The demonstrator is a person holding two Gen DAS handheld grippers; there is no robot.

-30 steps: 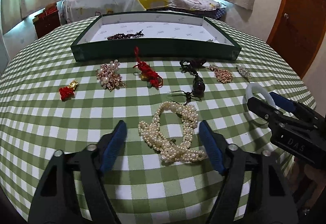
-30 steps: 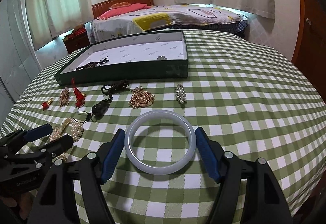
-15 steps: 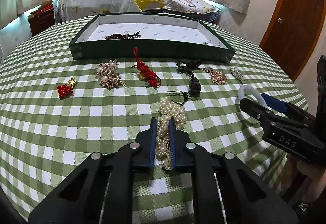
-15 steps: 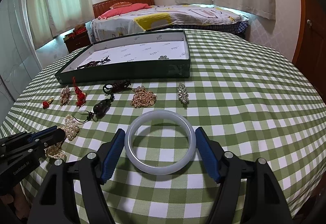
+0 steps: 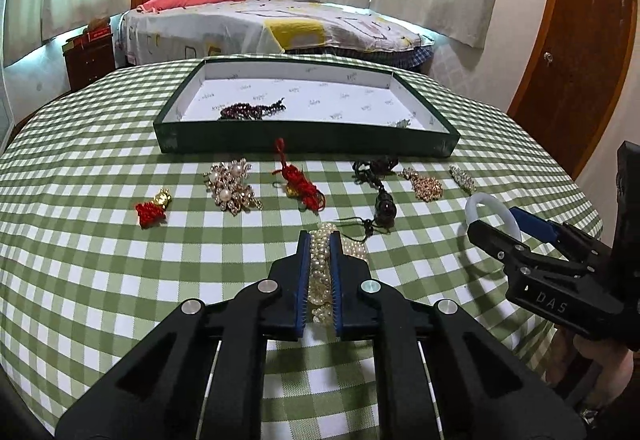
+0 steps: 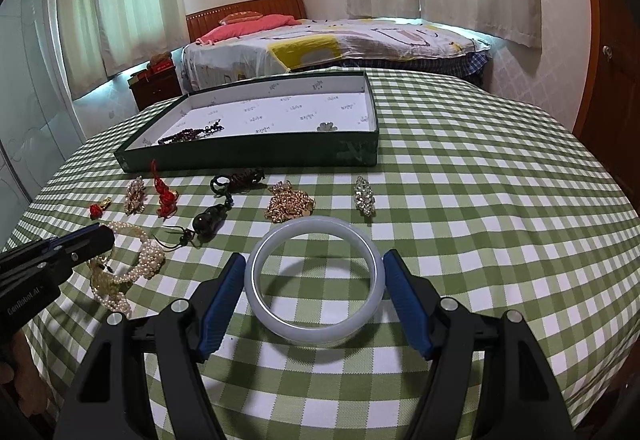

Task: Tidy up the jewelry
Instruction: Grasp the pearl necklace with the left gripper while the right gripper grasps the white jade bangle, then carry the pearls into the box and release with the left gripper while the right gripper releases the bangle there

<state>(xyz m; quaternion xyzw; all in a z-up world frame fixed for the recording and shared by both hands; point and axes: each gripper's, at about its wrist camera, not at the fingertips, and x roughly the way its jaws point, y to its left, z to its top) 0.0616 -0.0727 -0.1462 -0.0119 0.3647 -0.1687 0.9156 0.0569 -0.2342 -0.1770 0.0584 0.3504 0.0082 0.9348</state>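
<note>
My left gripper [image 5: 319, 240] is shut on a pearl necklace [image 5: 320, 272], which it holds just above the checked tablecloth; the strand hangs down in the right wrist view [image 6: 120, 280]. My right gripper [image 6: 314, 272] has its jaws around a white jade bangle [image 6: 314, 328], which looks lifted off the cloth. The pads sit against the bangle's sides. The bangle also shows in the left wrist view [image 5: 486, 204]. A dark green tray [image 5: 304, 138] with a white floor stands further back and holds a dark bead bracelet [image 5: 250, 111].
Loose pieces lie in a row before the tray: a red charm [image 5: 150, 210], a pearl brooch [image 5: 232, 186], a red knot tassel [image 5: 298, 184], a black pendant on cord [image 5: 384, 206], a gold piece [image 5: 426, 184], a crystal clip [image 5: 462, 178]. A bed stands behind the table.
My left gripper closed on the pearl necklace and has lifted it slightly. The right gripper has drawn closer around the bangle and raised it a little.
</note>
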